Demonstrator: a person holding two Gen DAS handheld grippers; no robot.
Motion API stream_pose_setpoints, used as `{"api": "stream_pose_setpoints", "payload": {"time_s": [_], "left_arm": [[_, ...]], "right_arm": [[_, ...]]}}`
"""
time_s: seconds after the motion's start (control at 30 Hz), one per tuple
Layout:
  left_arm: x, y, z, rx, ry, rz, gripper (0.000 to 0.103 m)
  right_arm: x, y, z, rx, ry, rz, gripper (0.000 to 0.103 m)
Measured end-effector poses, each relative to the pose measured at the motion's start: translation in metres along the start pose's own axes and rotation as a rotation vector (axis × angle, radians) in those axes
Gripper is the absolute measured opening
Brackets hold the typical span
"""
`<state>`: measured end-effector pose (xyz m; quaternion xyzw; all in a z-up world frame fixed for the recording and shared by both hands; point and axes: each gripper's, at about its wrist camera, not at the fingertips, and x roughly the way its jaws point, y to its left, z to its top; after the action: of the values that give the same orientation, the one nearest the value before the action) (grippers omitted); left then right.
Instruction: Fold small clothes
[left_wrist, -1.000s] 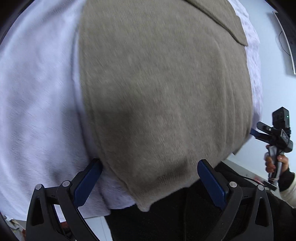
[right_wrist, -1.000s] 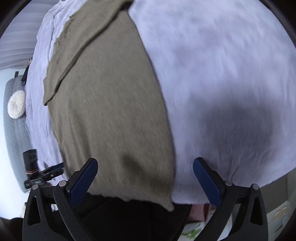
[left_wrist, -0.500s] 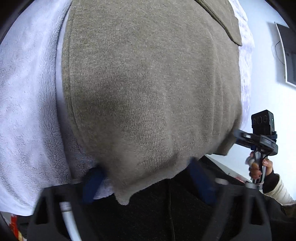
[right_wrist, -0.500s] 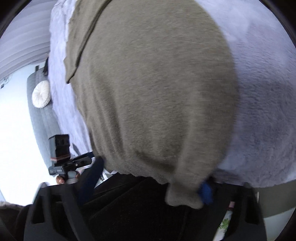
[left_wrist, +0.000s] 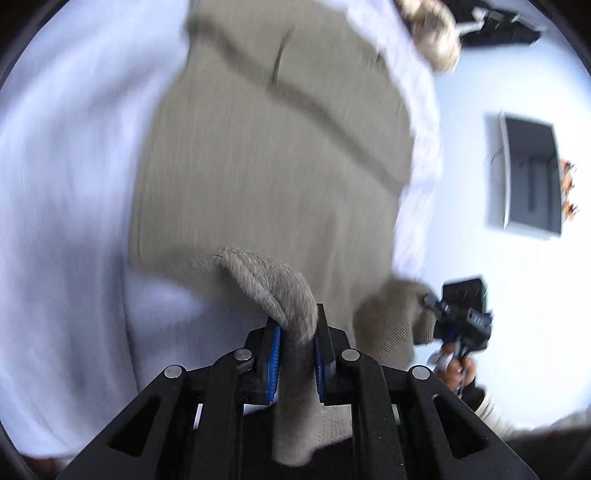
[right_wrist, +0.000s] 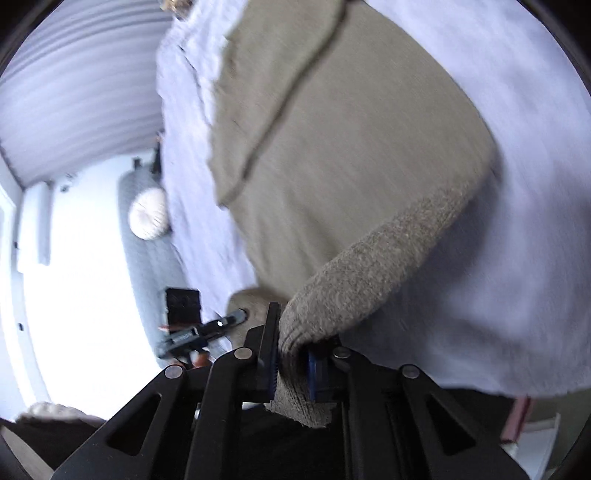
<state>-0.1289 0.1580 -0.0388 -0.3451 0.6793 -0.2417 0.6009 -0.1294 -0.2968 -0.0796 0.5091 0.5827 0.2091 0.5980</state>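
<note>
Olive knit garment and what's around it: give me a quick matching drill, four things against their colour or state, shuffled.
Things:
1. olive knit garment
2. left gripper
3. bed cover
4. round cushion

States:
A. pale lavender, lying under the knit
B. cream, on the grey seat at the far left
C. shut on a lifted corner of the hem
D. spread out, both near corners pinched

Pairs: 1-D, 2-C, 3-A, 4-B
</note>
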Motion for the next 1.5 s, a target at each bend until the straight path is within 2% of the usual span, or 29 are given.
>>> {"api": "stream_pose_setpoints", "payload": {"time_s": [0.07, 0.17, 0.27, 0.33, 0.43, 0.5, 0.53, 0.57, 0.6, 0.63, 0.7, 0.77, 0.8, 0.93, 1.03, 1.17, 1.23, 1.3, 1.33, 1.37, 1.43, 1.5], "left_arm": [[-0.018, -0.002, 0.023, 0.034, -0.093, 0.018, 0.016], [-0.045, -0.009, 0.071, 0.051, -0.218, 0.001, 0.016], [-0.057, -0.017, 0.117, 0.085, -0.300, 0.002, 0.016], [-0.052, -0.025, 0.145, 0.111, -0.346, 0.048, 0.016], [-0.027, -0.035, 0.169, 0.143, -0.396, 0.228, 0.017], [-0.019, -0.034, 0.175, 0.158, -0.361, 0.303, 0.017], [-0.014, -0.029, 0.169, 0.162, -0.330, 0.323, 0.021], [-0.003, -0.025, 0.167, 0.167, -0.301, 0.333, 0.033], [0.005, -0.016, 0.157, 0.177, -0.269, 0.351, 0.069], [0.010, -0.013, 0.147, 0.198, -0.265, 0.383, 0.085], [0.023, -0.015, 0.128, 0.273, -0.253, 0.418, 0.085], [0.039, -0.014, 0.117, 0.284, -0.201, 0.454, 0.085], [0.044, -0.009, 0.113, 0.277, -0.171, 0.455, 0.085], [0.051, 0.000, 0.099, 0.271, -0.125, 0.465, 0.085], [0.054, -0.005, 0.102, 0.268, -0.122, 0.435, 0.085], [0.061, -0.005, 0.103, 0.278, -0.096, 0.458, 0.085], [0.061, -0.007, 0.100, 0.290, -0.095, 0.458, 0.085], [0.061, -0.009, 0.099, 0.296, -0.095, 0.464, 0.085], [0.061, -0.009, 0.098, 0.301, -0.095, 0.477, 0.080], [0.065, -0.013, 0.099, 0.306, -0.100, 0.498, 0.071], [0.068, -0.014, 0.094, 0.338, -0.109, 0.589, 0.029], [0.061, -0.015, 0.089, 0.344, -0.131, 0.587, 0.019]], "right_arm": [[0.003, 0.011, 0.026, -0.012, -0.044, 0.052, 0.013], [0.011, 0.028, 0.065, -0.035, -0.099, 0.105, 0.013], [0.019, 0.048, 0.111, -0.084, -0.149, 0.126, 0.013], [0.014, 0.050, 0.140, -0.099, -0.181, 0.133, 0.013], [0.027, 0.046, 0.178, -0.090, -0.224, 0.037, 0.013], [0.045, 0.035, 0.195, -0.076, -0.211, -0.090, 0.015], [0.051, 0.030, 0.200, -0.077, -0.201, -0.141, 0.016], [0.056, 0.027, 0.202, -0.090, -0.190, -0.191, 0.017], [0.058, 0.026, 0.202, -0.108, -0.184, -0.213, 0.017], [0.062, 0.025, 0.199, -0.138, -0.176, -0.238, 0.018], [0.062, 0.026, 0.192, -0.177, -0.174, -0.267, 0.026], [0.061, 0.029, 0.185, -0.200, -0.174, -0.296, 0.040], [0.058, 0.032, 0.183, -0.230, -0.172, -0.325, 0.042], [0.051, 0.067, 0.164, -0.444, -0.201, -0.529, 0.049], [0.054, 0.090, 0.156, -0.619, -0.211, -0.667, 0.069], [0.064, 0.096, 0.169, -0.744, -0.196, -0.799, 0.069], [0.076, 0.098, 0.174, -0.761, -0.195, -0.827, 0.069], [0.087, 0.097, 0.186, -0.750, -0.181, -0.813, 0.069], [0.093, 0.095, 0.190, -0.736, -0.166, -0.804, 0.068], [0.098, 0.094, 0.191, -0.726, -0.149, -0.799, 0.048], [0.107, 0.096, 0.184, -0.746, -0.141, -0.850, 0.011], [0.106, 0.100, 0.171, -0.776, -0.157, -0.865, 0.008]]}}
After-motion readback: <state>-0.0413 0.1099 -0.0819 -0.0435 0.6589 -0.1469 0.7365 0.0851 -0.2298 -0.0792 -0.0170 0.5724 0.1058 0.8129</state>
